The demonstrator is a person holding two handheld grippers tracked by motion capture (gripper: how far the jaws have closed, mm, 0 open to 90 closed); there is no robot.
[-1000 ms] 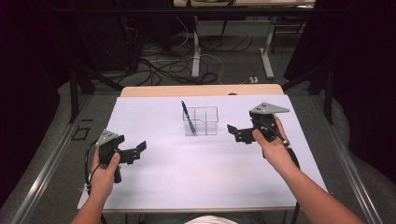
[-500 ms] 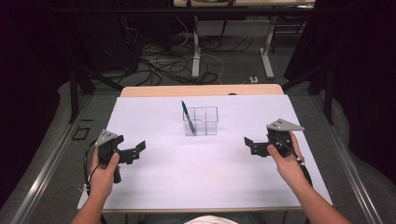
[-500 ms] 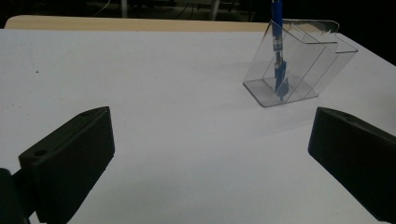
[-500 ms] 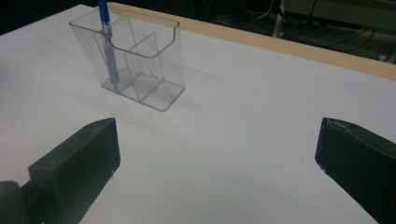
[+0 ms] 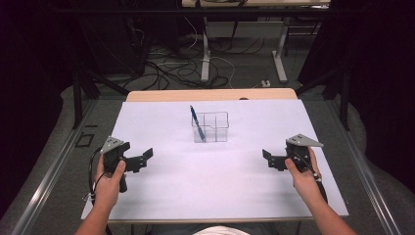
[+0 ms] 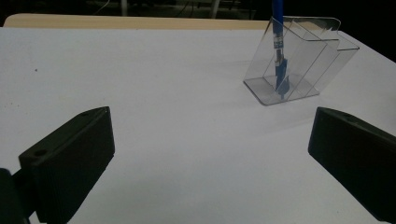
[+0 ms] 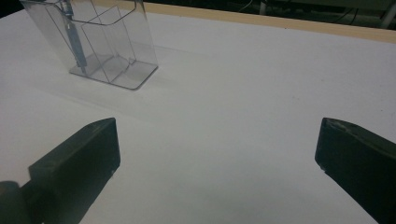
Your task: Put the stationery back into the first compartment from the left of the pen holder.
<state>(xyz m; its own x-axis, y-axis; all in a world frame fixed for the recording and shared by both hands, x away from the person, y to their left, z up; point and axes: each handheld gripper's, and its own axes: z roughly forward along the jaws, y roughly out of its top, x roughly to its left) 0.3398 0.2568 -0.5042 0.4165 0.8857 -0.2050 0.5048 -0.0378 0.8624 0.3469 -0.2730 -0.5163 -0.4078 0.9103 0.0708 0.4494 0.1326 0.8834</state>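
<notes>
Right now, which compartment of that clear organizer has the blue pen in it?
The compartment on the person's left side of the clear organizer: the blue pen stands tilted in it, while the other compartments hold nothing.

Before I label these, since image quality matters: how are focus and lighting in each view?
High view: white tabletop evenly lit, surroundings dark, blue pen soft. Left gripper view: clear organizer fairly sharp with faint edge highlights, near claw dark. Right gripper view: dimmer, organizer hazy, pen greyed behind its plastic wall.
</notes>
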